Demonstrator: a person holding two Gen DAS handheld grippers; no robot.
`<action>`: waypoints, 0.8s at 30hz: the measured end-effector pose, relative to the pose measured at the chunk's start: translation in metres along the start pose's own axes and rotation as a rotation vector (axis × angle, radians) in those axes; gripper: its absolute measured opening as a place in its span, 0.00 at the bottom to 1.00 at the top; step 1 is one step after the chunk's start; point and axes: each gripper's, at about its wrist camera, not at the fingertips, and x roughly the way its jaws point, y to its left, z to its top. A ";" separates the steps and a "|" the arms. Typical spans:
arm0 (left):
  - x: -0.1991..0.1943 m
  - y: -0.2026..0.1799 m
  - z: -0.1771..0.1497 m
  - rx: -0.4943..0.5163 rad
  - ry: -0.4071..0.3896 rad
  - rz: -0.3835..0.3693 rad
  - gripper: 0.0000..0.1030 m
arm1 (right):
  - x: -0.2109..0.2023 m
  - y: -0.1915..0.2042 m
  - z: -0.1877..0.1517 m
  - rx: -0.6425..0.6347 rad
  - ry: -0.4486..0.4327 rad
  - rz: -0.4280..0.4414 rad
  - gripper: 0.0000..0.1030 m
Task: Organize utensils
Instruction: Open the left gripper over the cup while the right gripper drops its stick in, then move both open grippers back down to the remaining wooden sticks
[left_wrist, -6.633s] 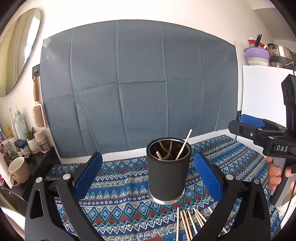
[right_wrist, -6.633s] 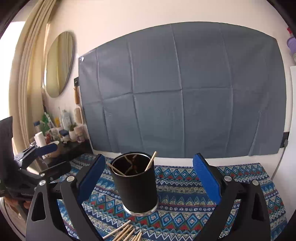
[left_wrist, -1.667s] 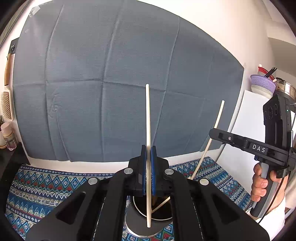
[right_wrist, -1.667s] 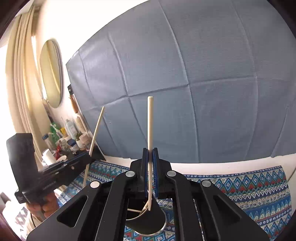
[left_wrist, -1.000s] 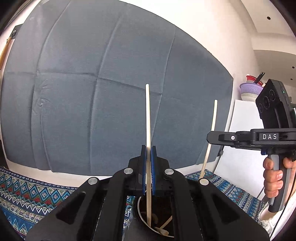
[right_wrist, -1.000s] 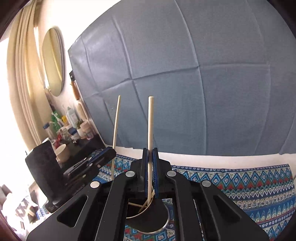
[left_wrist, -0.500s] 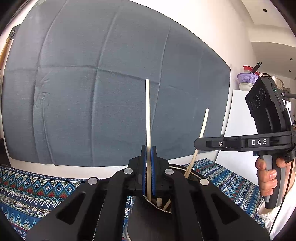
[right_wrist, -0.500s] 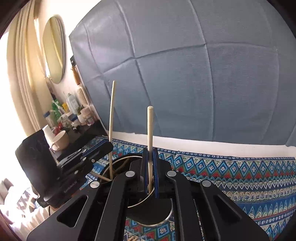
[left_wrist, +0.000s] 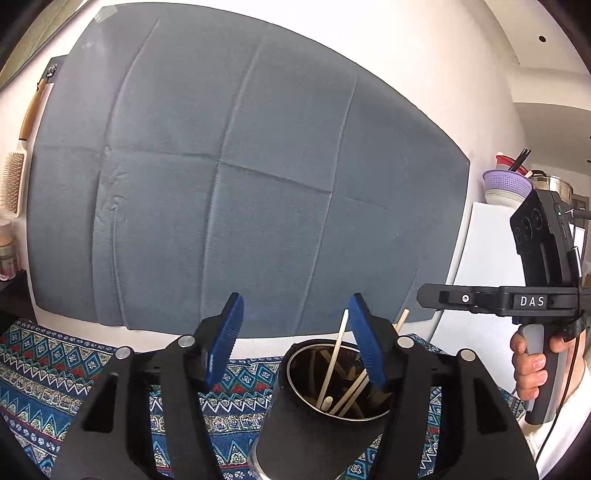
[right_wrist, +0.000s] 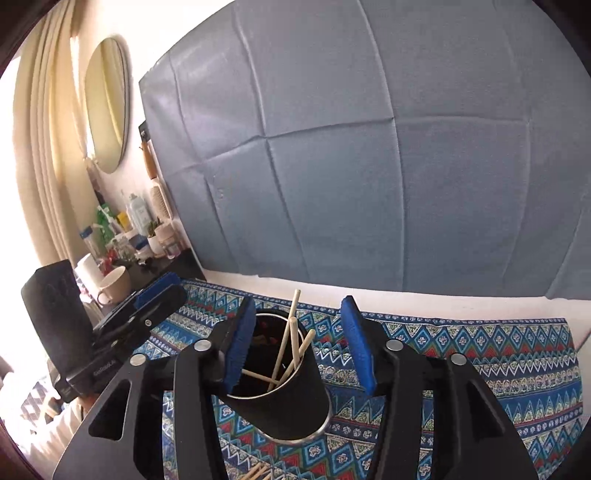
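The black cup (left_wrist: 317, 417) stands upright on the patterned cloth (right_wrist: 480, 354) that covers the tabletop, and everything else can be placed from it. Several pale wooden chopsticks (right_wrist: 290, 343) lean inside it, their upper ends rising past the metal-lined rim; in the left wrist view one chopstick (left_wrist: 334, 360) stands nearly upright against the cup's far side.

The left tool (left_wrist: 295, 339) hovers just above and in front of the cup. Its jaws have just been opening and now stand wide apart, with nothing pressed between the blue pads (left_wrist: 225, 338); the cup's rim sits low by the right-hand pad.

The right tool (right_wrist: 297, 345) hangs over the same cup from the other side, tilted down toward its mouth. Its jaws have also just been opening and stand moderately wide; the chopstick tops rise in the gap between the pads without being gripped.

Right of the cup in the left wrist view, a hand (left_wrist: 532, 363) grips the handle of the right tool. Behind the cup a grey sheet (left_wrist: 236, 177) hangs on the wall. Left of the cup in the right wrist view, a dark shelf carries a cream mug (right_wrist: 114, 284) and assorted bottles, below a round mirror (right_wrist: 107, 105). A few more chopstick ends (right_wrist: 258, 472) lie on the cloth in front of the cup.
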 end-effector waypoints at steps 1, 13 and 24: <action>-0.002 0.000 0.002 -0.004 0.000 0.001 0.65 | -0.003 0.001 0.001 0.002 -0.004 0.001 0.50; -0.025 -0.007 0.019 -0.014 0.038 0.071 0.94 | -0.037 0.003 0.004 0.041 -0.029 -0.071 0.85; -0.040 -0.023 0.013 0.082 0.206 0.171 0.94 | -0.050 -0.004 -0.011 0.111 0.066 -0.133 0.86</action>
